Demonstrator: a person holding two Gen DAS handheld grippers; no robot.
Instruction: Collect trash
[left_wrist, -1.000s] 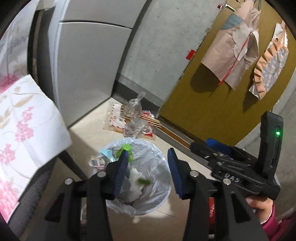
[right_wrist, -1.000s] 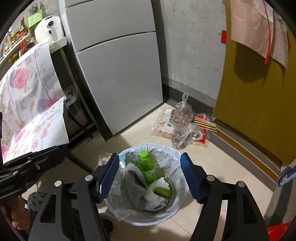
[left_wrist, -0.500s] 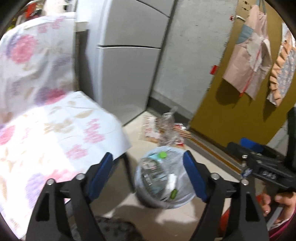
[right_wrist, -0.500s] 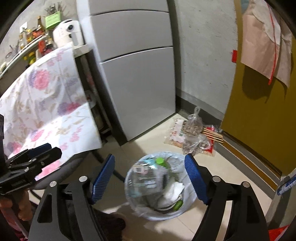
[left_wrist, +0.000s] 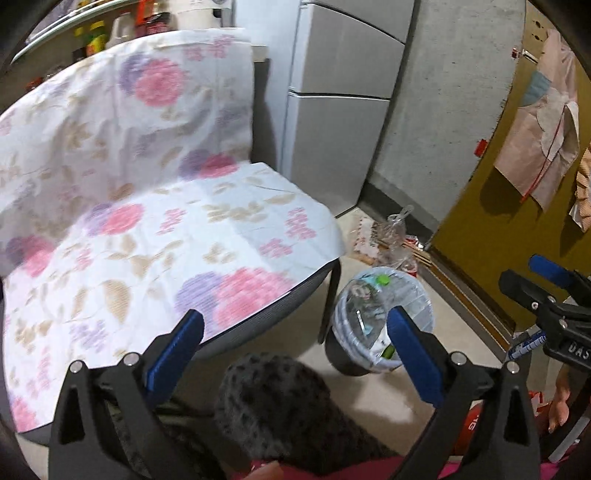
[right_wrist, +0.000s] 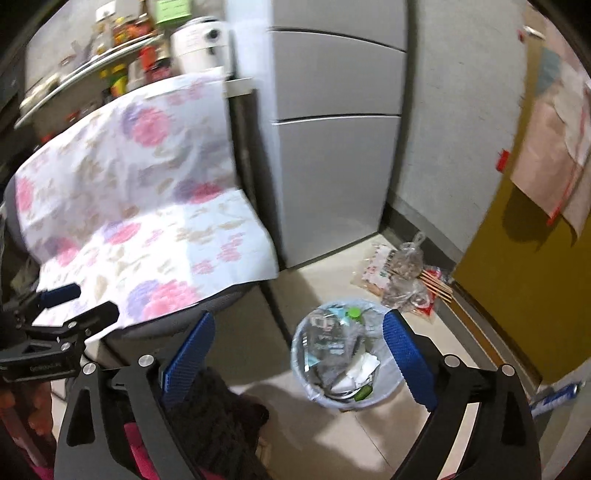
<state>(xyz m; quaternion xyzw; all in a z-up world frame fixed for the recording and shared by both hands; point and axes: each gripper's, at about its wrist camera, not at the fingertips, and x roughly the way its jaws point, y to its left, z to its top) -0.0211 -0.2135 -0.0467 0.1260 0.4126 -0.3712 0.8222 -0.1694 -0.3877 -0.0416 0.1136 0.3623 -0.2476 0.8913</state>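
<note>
Only my right wrist view shows the cluttered shelf (right_wrist: 85, 70). The trash bin (left_wrist: 384, 317), floor-standing beside the floral-covered chair (left_wrist: 155, 236), is bag-lined and full. My left gripper (left_wrist: 295, 354) and right gripper (right_wrist: 299, 362) have just been opening, jaws wide, nothing between them.

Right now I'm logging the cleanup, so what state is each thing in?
left gripper: open, nothing between its jaws, which have just been opening.
right gripper: open, empty, jaws just been opening.
trash bin: upright, lined, holding trash.
fridge: doors shut.
clear bags: lying on the floor beside the bin.
</note>
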